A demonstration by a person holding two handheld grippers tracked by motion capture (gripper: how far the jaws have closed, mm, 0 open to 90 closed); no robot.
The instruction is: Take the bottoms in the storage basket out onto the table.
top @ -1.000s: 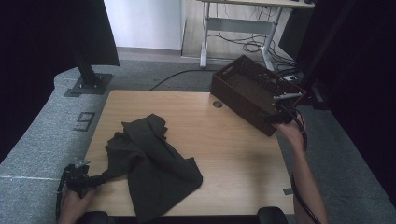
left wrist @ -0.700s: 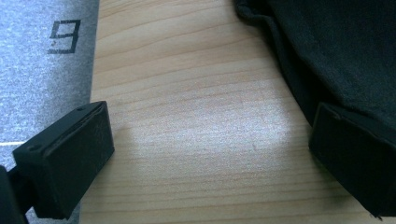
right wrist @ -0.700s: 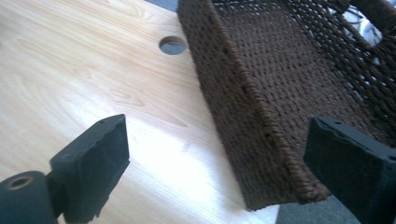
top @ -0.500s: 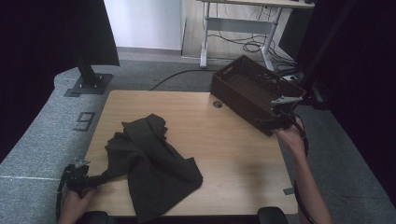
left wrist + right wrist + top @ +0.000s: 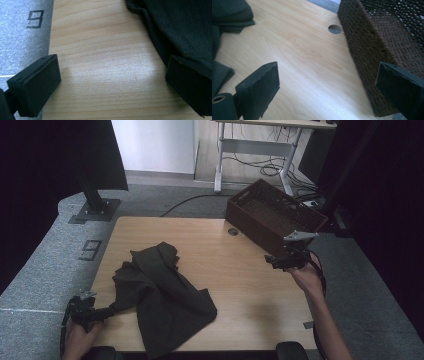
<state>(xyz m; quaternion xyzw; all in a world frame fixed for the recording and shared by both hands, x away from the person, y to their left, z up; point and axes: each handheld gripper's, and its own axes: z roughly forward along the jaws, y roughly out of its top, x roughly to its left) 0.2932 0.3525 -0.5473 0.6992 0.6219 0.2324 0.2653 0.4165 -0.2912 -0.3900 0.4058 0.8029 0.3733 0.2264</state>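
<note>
Since a second ago the right claw [image 5: 274,261] has drawn back from the near corner of the brown woven basket [image 5: 272,217] and now hangs over the bench's right side, just in front of the basket's near wall. Its jaws have just been opening and now stand wide, with only bare wood between them in the right gripper view. The basket has not shifted; it sits on the bench's far right corner, partly overhanging the edge.

The left claw [image 5: 111,310] has kept its place at the near left edge of the bench [image 5: 210,255]. Its jaws are spread wide too. In the left gripper view one pad sits against the edge of the dark cloth [image 5: 160,297], whose fabric drapes over it, while the other stands apart above plain wood. The cloth lies as it did, crumpled in a heap across the near left half of the bench, its lower edge hanging off the front.

The bench is light wood with a round cable hole [image 5: 233,231] just beside the basket. Grey carpet [image 5: 45,270] surrounds it, marked with a figure like a 9 [image 5: 89,249] on the left. Dark curtains close both sides; a desk frame with loose cables [image 5: 265,167] stands behind.
</note>
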